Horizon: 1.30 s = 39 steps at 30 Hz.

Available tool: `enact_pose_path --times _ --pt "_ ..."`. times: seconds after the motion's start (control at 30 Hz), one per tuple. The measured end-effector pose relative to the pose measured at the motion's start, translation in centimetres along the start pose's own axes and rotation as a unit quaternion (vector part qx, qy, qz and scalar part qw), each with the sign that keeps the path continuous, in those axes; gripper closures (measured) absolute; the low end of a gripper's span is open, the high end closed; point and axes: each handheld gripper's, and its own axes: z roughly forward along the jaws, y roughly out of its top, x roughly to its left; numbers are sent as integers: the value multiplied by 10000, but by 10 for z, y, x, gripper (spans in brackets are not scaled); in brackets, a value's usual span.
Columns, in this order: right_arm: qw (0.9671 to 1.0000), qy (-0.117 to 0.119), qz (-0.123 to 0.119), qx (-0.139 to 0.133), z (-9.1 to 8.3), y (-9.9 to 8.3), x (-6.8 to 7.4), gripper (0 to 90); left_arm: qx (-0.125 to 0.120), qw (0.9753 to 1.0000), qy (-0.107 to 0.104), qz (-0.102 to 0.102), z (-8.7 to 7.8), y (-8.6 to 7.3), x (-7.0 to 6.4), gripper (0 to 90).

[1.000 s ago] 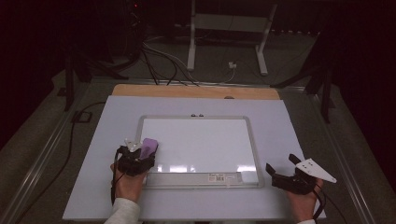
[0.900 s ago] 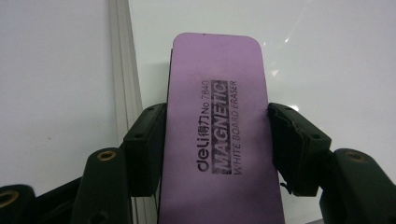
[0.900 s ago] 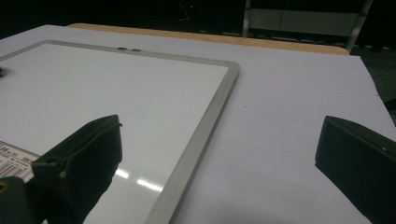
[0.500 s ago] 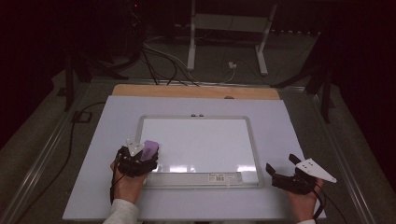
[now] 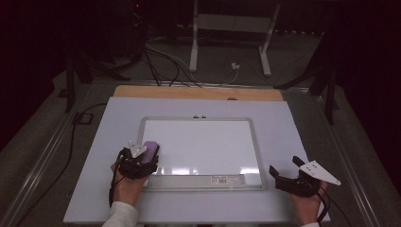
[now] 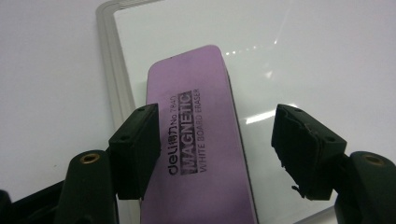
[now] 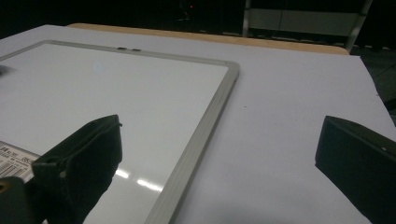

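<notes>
Purple foam is what I see first: the whiteboard eraser [image 6: 198, 140] lies flat on the whiteboard [image 5: 203, 146], along its left frame edge, at about 8 o'clock of the board. In the left gripper view its left long side runs just beside the grey frame, and to its right the white surface is free over the whole board.

I see the left gripper [image 5: 142, 153] over the eraser in the high view. Its jaws stand wide apart; the left one is at the eraser's left edge, I cannot tell if it touches, and the right one is clearly apart from the eraser, so nothing is held. The hand [image 5: 126, 187] comes in from 6 o'clock with the forearm in a white sleeve [image 5: 120, 216], and the gripper points toward 12 o'clock.

My right gripper [image 5: 283, 170] rests on the white table sheet [image 5: 293, 123] at about 4 o'clock of the board, just outside the frame's lower right corner. Its jaws are also wide open and empty, pointing to about 10 o'clock. Around it the sheet is bare up to the wooden strip [image 5: 198, 92] at 12 o'clock.

On the eraser I read "deli", "No 7840", "MAGNETIC" and "WHITE BOARD ERASER". A barcode label [image 5: 226, 179] sits on the board's bottom frame; its print is too small to read.
</notes>
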Motion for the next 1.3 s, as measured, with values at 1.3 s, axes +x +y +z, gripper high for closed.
enact_pose_path --times 1.3 --pt "10000 3 -16 8 1 0 1 11 279 9980 99 -550 -37 -37 -5 611"
